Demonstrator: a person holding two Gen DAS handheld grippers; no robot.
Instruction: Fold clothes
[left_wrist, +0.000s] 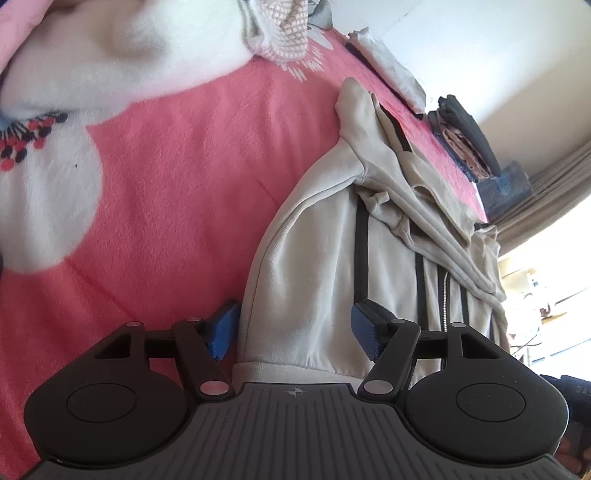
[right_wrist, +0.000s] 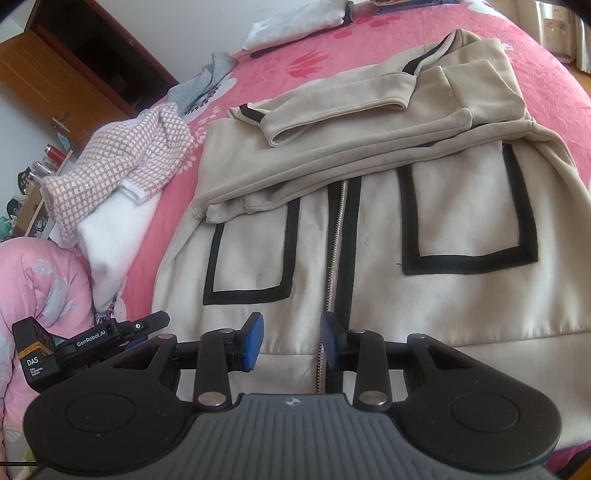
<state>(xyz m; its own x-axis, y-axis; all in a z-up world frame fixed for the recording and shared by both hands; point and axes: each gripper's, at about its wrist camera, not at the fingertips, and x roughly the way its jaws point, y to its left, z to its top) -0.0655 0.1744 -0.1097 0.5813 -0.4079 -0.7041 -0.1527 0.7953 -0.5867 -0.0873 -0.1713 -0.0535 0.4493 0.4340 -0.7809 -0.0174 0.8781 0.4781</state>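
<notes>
Beige zip jacket (right_wrist: 369, 229) with black-trimmed pockets lies front-up on the pink blanket (right_wrist: 177, 206), both sleeves folded across its chest. Right gripper (right_wrist: 291, 341) hovers over the hem near the zipper, jaws apart. Left gripper (left_wrist: 295, 328) straddles the jacket's hem corner, jaws wide apart around the cloth. A pink-and-white checked garment (right_wrist: 122, 166) lies heaped just beside the jacket.
</notes>
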